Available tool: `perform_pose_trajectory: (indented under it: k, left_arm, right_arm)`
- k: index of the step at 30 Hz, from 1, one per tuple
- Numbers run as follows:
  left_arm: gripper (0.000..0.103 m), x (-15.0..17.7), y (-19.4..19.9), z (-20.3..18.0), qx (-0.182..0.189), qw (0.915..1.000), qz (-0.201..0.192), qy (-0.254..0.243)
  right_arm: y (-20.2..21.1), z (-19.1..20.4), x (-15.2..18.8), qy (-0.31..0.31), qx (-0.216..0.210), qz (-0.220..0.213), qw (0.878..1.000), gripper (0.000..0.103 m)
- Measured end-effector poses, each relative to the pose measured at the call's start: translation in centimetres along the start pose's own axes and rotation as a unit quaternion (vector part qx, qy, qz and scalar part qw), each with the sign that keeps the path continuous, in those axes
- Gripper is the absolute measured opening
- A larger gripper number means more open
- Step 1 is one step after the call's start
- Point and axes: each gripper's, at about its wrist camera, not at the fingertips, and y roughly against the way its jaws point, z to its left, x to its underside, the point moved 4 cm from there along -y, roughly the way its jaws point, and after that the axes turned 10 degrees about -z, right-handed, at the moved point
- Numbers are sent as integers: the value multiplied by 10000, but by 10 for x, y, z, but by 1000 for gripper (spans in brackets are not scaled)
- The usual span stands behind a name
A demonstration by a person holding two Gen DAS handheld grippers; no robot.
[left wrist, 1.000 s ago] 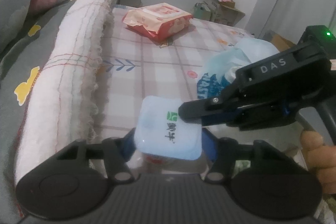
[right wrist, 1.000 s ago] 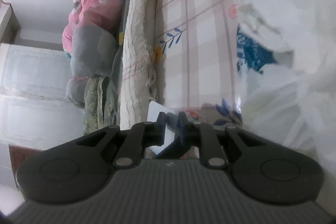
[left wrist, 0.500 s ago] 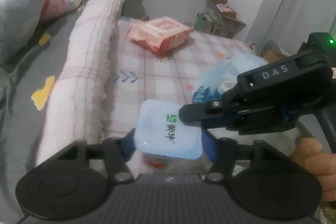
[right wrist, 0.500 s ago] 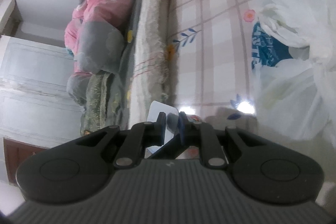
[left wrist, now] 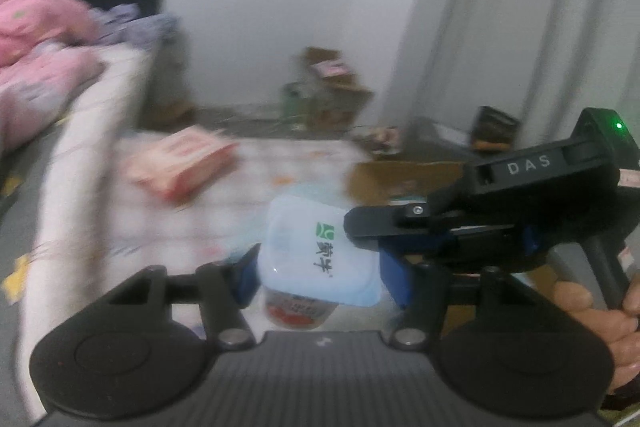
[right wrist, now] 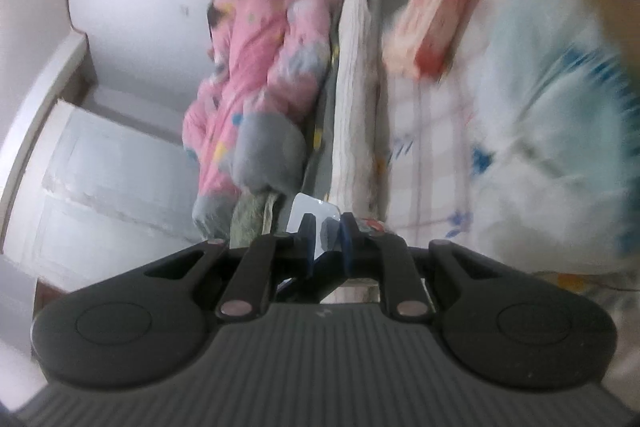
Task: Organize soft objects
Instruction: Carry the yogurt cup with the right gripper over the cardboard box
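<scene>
Left wrist view: the left gripper grasps a yogurt cup by its sides, in front of the red wipes pack on the bed. The right gripper pinches the cup's lid edge. Best to keep both hands moving together. Since a second ago, both have risen.

Right wrist view: the right gripper's jaws are clenched on the lid; the white plastic bag lies beside the pack.

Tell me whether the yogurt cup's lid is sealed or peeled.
Sealed, apparently: the blue lid lies flat across the yogurt cup, with the right gripper pinching its edge.
</scene>
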Motion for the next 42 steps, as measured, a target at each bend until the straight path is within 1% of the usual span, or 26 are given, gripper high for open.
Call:
perform_pose_trajectory:
  k: [2, 4, 8, 12, 15, 17, 20, 23, 27, 28, 31, 33, 35, 37, 42]
  left_arm:
    - [62, -3, -9, -28, 259, 9996, -3, -118]
    - [62, -4, -21, -58, 524, 9984, 73, -213]
    - [62, 4, -50, -108, 1075, 9930, 450, -215]
    - [62, 23, -77, -151, 1422, 9857, 825, -370]
    - [61, 42, -96, -166, 1561, 9788, 1275, -357]
    - [61, 56, -106, -169, 1638, 9737, 1563, -251]
    - [61, 71, -115, -168, 1618, 9686, 1873, -224]
    - [59, 82, -120, -168, 1559, 9656, 2062, -289]
    - [58, 88, -124, -168, 1516, 9641, 2154, -350]
    - [59, 88, -124, -168, 1500, 9643, 2154, -362]
    - [59, 85, -121, -170, 1509, 9660, 2061, -406]
    - [59, 82, -119, -171, 1520, 9673, 1980, -451]
    - [59, 78, -114, -171, 1520, 9686, 1910, -465]
    - [59, 75, -109, -167, 1512, 9700, 1849, -445]
    - [61, 64, -93, -152, 1443, 9756, 1611, -386]
  right_arm:
    - [35, -2, -9, 62, 75, -281, 9996, 13]
    - [71, -9, -17, 75, 173, -561, 9982, 13]
    - [136, -36, -27, -81, 457, -1050, 9934, 13]
    - [184, -74, -27, -367, 770, -1305, 9878, 13]
    - [205, -101, -25, -609, 947, -1324, 9848, 13]
    - [212, -118, -21, -766, 1048, -1220, 9840, 14]
    - [213, -143, -13, -964, 1209, -988, 9830, 14]
    - [205, -164, -7, -1193, 1318, -700, 9816, 14]
    - [195, -180, -5, -1206, 1660, -360, 9781, 16]
    - [192, -184, -5, -1221, 1712, -272, 9773, 20]
    - [182, -194, -6, -1262, 1831, -72, 9749, 25]
    - [183, -198, -9, -1300, 1895, -3, 9732, 26]
    - [183, -200, -12, -1255, 1972, 11, 9723, 32]
    - [183, -199, -14, -1170, 2091, -43, 9708, 34]
    - [183, -199, -19, -1082, 2190, -77, 9697, 34]
